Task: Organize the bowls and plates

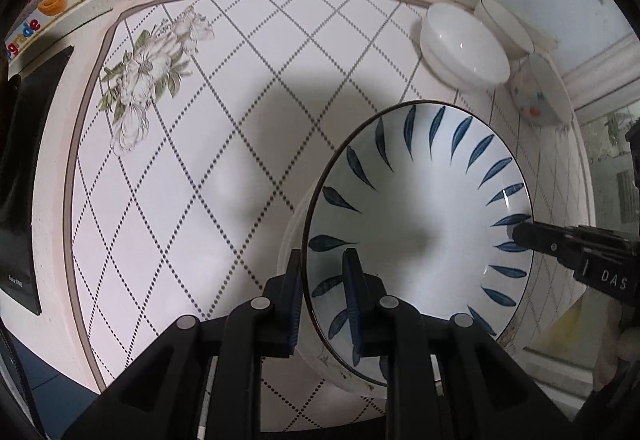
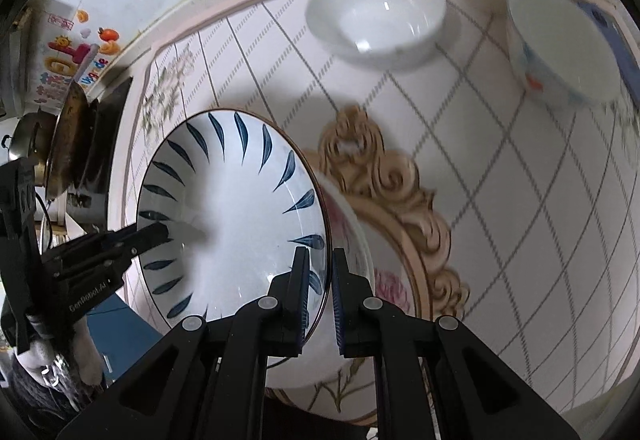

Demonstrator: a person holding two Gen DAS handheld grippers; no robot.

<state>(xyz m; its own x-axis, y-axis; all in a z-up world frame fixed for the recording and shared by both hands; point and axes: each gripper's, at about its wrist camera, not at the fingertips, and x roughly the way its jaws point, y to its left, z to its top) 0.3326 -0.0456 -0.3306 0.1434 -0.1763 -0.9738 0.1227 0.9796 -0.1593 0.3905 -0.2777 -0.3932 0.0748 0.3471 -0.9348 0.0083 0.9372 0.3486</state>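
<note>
we have the left hand-held gripper (image 1: 323, 294) clamped narrow on the near rim of the blue-leaf plate (image 1: 420, 240), one finger outside the rim, one inside; in the right wrist view the right hand-held gripper (image 2: 320, 294) is clamped narrow on the opposite rim of the same plate, lower centre of that frame; each gripper shows in the other's view, at the right edge of the left view and the lower left of the right view; so both grip one plate, which fills the lower right of the left view; under it we see a paler dish with a floral edge (image 2: 360, 372), lower centre of the right view; we cannot tell whether the two touch or the blue-leaf plate is just above it; three bowls sit at the upper right of the left view: a white bowl (image 1: 464, 47), a second white bowl (image 1: 506, 25) behind it, a spotted bowl (image 1: 538, 89) just beside them; all on the tiled surface (image 1: 192, 179) with its diamond dot pattern; step in hand, as we judge it: two-handed carry of the plate for stacking plates; next move calls for keeping the plate level, centring it over the lower dish or the chosen spot, lowering gently, then opening both grippers together; risk: uneven release tips the plate
</note>
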